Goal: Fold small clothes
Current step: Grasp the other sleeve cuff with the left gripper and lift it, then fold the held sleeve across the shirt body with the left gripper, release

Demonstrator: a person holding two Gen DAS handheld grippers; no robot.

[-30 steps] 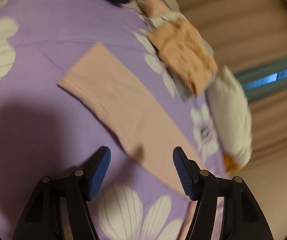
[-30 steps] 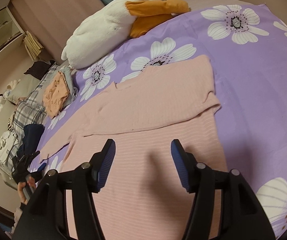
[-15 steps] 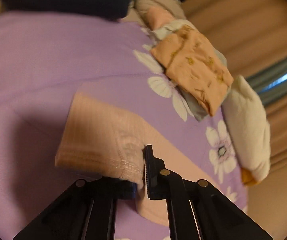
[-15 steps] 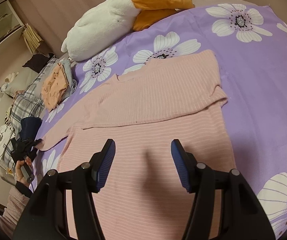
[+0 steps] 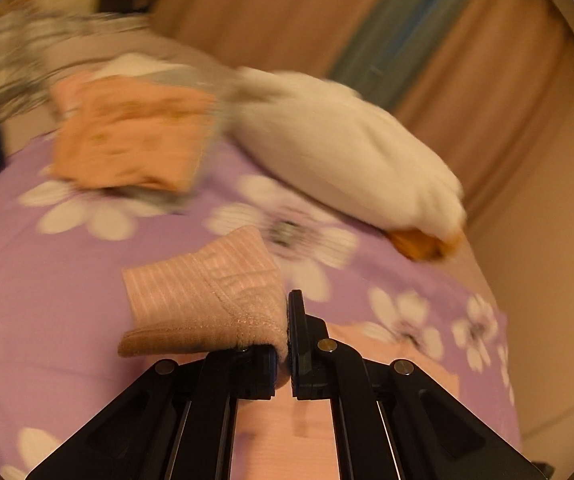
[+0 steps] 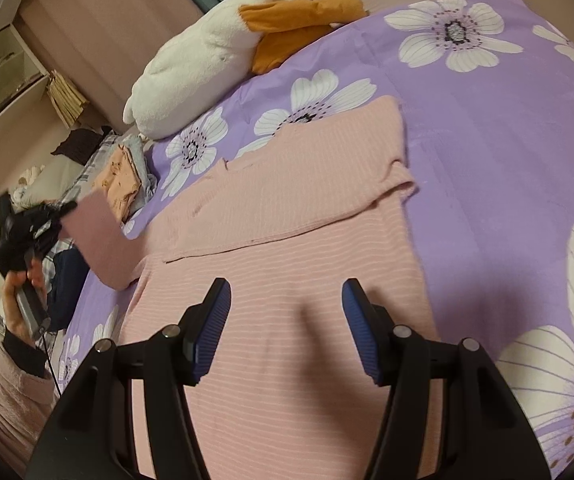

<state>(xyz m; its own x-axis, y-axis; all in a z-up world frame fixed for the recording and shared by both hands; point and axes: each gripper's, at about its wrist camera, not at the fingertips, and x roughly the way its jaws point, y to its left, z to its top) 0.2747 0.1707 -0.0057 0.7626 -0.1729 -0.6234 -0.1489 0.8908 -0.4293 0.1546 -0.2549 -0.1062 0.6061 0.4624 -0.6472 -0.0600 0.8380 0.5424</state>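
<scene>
**Left sleeve gripped and lifted for the inward fold**

**Left wrist view.** The left gripper [image 5: 287,344] is pressed together on the cuff of the sleeve [image 5: 207,300]. One second ago its jaws stood spread above the sleeve lying flat; half a second ago they had closed on the cuff. The cuff now hangs clear of the purple bedspread [image 5: 47,288], and the view has swung toward the plush duck [image 5: 347,152] and the curtain. Judgement: the grasp is secure and the sleeve is being carried inward over the body of the shirt. This view is motion-blurred.

**Right wrist view.** The right gripper [image 6: 287,328] is spread, holding nothing, and hovers over the lower body of the pink shirt [image 6: 287,248], as in both earlier frames. The shirt lies flat on the bedspread with its right sleeve already folded across the chest. At the left edge the left gripper [image 6: 27,232] holds the other sleeve raised off the bed.

**Count.**
- Pink shirt being folded: one.
- Grippers: two.
- Plush duck: one.
- Pile of folded clothes [image 6: 123,184] near the duck: one; its number of items cannot be told.
</scene>
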